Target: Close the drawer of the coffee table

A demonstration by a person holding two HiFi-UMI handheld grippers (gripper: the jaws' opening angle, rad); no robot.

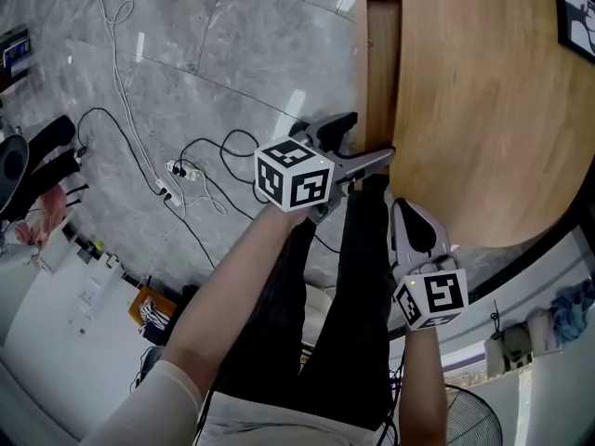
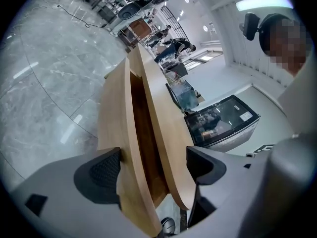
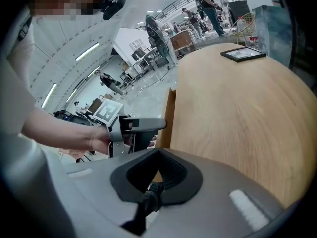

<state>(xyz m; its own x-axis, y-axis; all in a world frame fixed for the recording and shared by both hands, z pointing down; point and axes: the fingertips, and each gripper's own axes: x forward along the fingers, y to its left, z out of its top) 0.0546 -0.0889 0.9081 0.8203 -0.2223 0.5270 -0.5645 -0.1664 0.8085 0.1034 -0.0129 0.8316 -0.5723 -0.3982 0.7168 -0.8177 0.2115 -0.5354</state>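
The round wooden coffee table (image 1: 474, 100) fills the upper right of the head view. Its drawer (image 1: 372, 63) sticks out a little from the table's left side. My left gripper (image 1: 367, 139) is open at the drawer's near end. In the left gripper view the drawer's front panel (image 2: 114, 118) and the tabletop's edge (image 2: 166, 123) both pass between the pads of the left gripper (image 2: 151, 167), and the left pad lies against the panel's outer face. My right gripper (image 1: 414, 221) is shut and empty just off the table's near rim. The right gripper view shows the right gripper (image 3: 158, 180) beside the tabletop (image 3: 237, 98).
A black picture frame (image 1: 576, 12) lies on the table's far right. Cables and a power strip (image 1: 177, 170) trail across the marble floor to the left. The person's legs in black trousers (image 1: 316, 314) are below the grippers. A fan (image 1: 465, 421) stands at the bottom right.
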